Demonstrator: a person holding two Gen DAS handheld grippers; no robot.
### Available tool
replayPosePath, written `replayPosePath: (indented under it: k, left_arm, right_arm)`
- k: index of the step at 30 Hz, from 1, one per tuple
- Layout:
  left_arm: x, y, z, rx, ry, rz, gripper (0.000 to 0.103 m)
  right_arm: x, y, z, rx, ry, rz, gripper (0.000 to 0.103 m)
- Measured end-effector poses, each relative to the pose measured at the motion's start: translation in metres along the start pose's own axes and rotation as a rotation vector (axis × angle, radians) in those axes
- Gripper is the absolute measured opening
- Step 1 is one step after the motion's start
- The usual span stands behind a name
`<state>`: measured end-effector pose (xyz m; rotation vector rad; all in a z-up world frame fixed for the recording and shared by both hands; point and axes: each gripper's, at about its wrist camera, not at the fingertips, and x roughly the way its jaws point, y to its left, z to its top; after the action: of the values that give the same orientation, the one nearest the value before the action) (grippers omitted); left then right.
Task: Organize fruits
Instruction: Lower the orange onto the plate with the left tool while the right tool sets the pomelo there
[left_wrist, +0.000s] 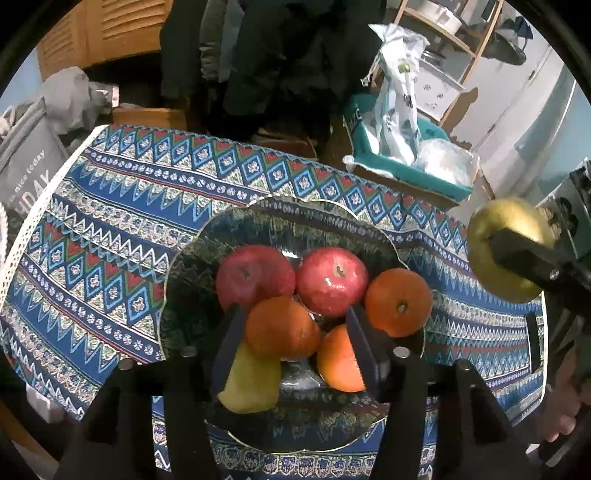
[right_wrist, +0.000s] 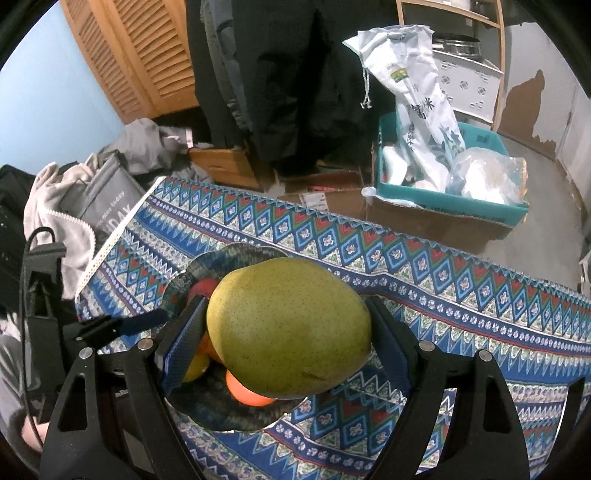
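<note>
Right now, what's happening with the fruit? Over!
Right gripper shut on green pear, above the bowl. Left gripper open over the pile, an orange between its jaws. Nothing blocking. Over.

Both views are evenly lit by soft indoor light, with dark fisheye vignetting from 12 o'clock round every corner. A small glare spot sits on 1 red apple (left_wrist: 331, 281). Edges bend strongly; the hanging dark clothes (right_wrist: 295, 74) at 12 o'clock lose detail.
</note>
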<state>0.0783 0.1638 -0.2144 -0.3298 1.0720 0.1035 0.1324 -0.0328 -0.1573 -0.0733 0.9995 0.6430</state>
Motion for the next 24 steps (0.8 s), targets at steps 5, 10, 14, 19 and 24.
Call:
replayPosePath:
  k: [5,10,14,19,24]
  left_arm:
    - [-0.017,0.008,-0.001,-0.007,-0.011,0.028,0.059]
    - [-0.034,0.024,-0.005,-0.043,-0.032,0.041,0.06]
    - [-0.044,0.036,-0.01,-0.062,-0.047,0.058,0.06]
    - [-0.048,0.047,-0.016,-0.084,-0.047,0.07,0.06]
    - [-0.052,0.054,-0.019,-0.095,-0.053,0.081,0.06]
  right_arm:
    - [0.003,0.006,-0.004,-0.005,0.011,0.007,0.084]
    - [0.011,0.023,-0.012,-0.039,0.04,0.022,0.084]
    - [0.022,0.039,-0.019,-0.072,0.07,0.034,0.084]
    - [0.038,0.054,-0.026,-0.118,0.111,0.026,0.084]
    - [0.055,0.067,-0.03,-0.169,0.146,0.02,0.085]
